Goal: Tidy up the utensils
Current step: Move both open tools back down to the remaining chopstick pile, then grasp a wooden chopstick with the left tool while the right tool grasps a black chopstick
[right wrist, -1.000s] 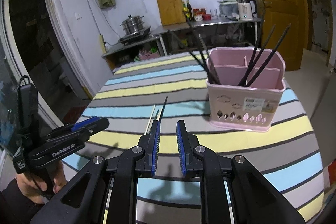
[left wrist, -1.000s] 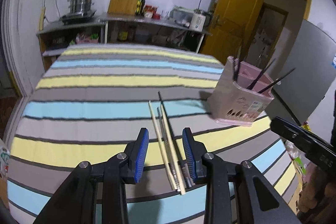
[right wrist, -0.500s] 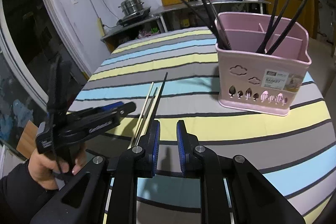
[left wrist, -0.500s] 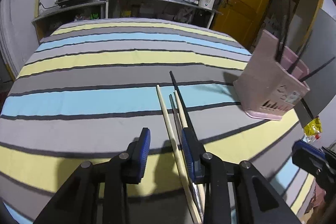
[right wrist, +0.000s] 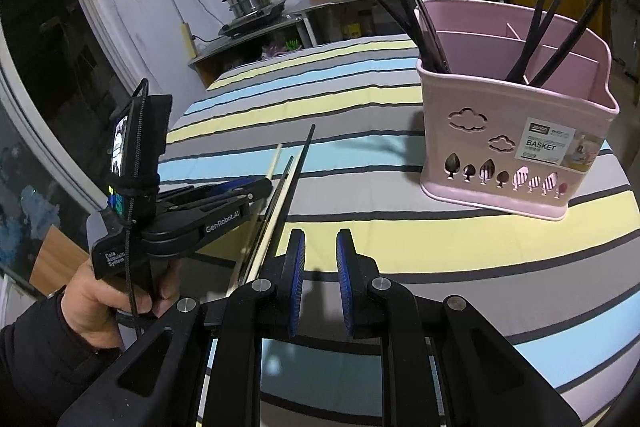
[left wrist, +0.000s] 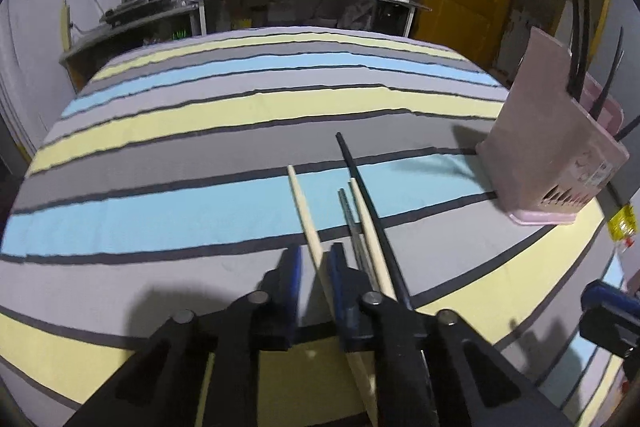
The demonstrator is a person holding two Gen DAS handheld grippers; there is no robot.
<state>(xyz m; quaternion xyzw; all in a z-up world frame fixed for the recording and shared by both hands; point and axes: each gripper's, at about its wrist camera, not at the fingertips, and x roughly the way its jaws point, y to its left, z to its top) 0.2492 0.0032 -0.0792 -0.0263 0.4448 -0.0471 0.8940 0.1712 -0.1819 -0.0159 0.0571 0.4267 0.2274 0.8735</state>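
Our left fingers (left wrist: 314,267) have pinched shut on the leftmost pale chopstick (left wrist: 301,207), which lies on the striped surface (left wrist: 200,155) beside three more loose sticks. Our right fingers (right wrist: 320,257) hover narrowly parted and empty, with the pink basket (right wrist: 516,131) of black chopsticks standing ahead.

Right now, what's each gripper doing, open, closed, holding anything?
Left gripper: closed on the leftmost pale chopstick, low over the striped tablecloth.
Right gripper: slightly open, nothing between its pads.
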